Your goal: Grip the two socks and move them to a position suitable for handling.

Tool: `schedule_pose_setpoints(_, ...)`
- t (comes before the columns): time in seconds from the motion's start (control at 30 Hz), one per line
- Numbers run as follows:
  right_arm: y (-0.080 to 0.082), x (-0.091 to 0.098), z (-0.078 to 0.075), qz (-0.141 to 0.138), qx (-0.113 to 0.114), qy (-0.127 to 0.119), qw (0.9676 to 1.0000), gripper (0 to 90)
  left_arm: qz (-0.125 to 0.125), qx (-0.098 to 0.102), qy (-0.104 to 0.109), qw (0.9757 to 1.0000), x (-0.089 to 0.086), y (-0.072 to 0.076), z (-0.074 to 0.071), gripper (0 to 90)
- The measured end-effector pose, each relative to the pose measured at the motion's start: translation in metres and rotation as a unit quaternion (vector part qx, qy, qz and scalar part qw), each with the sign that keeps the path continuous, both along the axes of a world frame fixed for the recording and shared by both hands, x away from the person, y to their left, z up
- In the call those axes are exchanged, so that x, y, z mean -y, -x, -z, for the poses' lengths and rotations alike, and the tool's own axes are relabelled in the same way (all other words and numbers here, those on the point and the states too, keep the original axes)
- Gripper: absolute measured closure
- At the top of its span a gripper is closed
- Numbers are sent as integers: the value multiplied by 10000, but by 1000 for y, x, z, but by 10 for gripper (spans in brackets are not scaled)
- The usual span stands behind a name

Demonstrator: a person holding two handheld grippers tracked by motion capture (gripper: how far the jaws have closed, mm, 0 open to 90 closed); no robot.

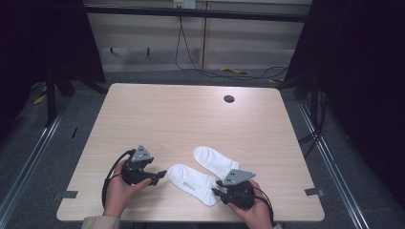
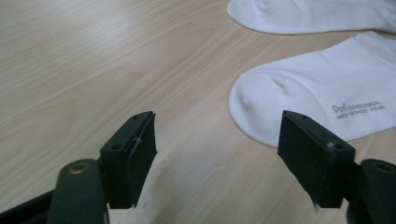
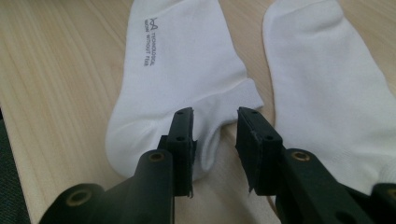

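A: Report layout, largest item first.

B: The tabletop (image 1: 191,114) carries two white socks side by side near the person's edge. The near sock (image 1: 193,182) bears small printed lettering; the far sock (image 1: 217,161) lies just beside it, apart by a narrow strip of wood.

A: Hand-held gripper status?

B: The left hand-held gripper (image 2: 217,140) stands spread over bare wood, nothing between its jaws, the near sock's toe just ahead of them. The right hand-held gripper (image 3: 215,140) is at the near sock's cuff, jaws narrowed but apart; one jaw overlaps the cuff edge. No pinch is confirmed.

A: Handling properties?

B: Judged light, soft and limp. The knit will sag and fold when lifted and offers no stiffness. It is not fragile and gives good friction against the pads.

A: Recommended hold?

B: Pinch the cuff hem with the right, the toe with the left, keeping the fabric stretched flat between them.
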State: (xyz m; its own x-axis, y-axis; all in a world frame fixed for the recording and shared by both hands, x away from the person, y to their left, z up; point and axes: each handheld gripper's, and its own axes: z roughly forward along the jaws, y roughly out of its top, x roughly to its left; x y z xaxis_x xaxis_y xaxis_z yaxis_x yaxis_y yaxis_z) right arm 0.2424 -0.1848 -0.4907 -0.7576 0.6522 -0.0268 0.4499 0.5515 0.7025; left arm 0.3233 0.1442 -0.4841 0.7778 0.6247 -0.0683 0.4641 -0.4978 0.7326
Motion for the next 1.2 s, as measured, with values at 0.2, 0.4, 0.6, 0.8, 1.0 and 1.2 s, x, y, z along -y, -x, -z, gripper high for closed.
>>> schedule_pose_setpoints(0.2,2,5,-3,58,8,-132,9999,658,117,-35,-86,9999,9,-3,2,313)
schedule_pose_setpoints(0.4,4,6,0,97,-10,-109,9999,656,183,-31,-68,9998,16,-7,5,337)
schedule_pose_setpoints(0.6,4,6,0,96,-40,-170,9998,660,248,-10,-107,9996,17,-9,2,342)
schedule_pose_setpoints(0.8,2,8,1,159,-118,-159,9997,677,265,-66,-152,9995,19,-10,4,343)
schedule_pose_setpoints(1.0,1,10,0,189,-151,-192,9995,743,255,-88,-121,9996,18,-11,4,352)
schedule_pose_setpoints(1.2,-1,8,1,207,-179,-202,9994,778,96,-120,-96,9998,15,-11,4,374)
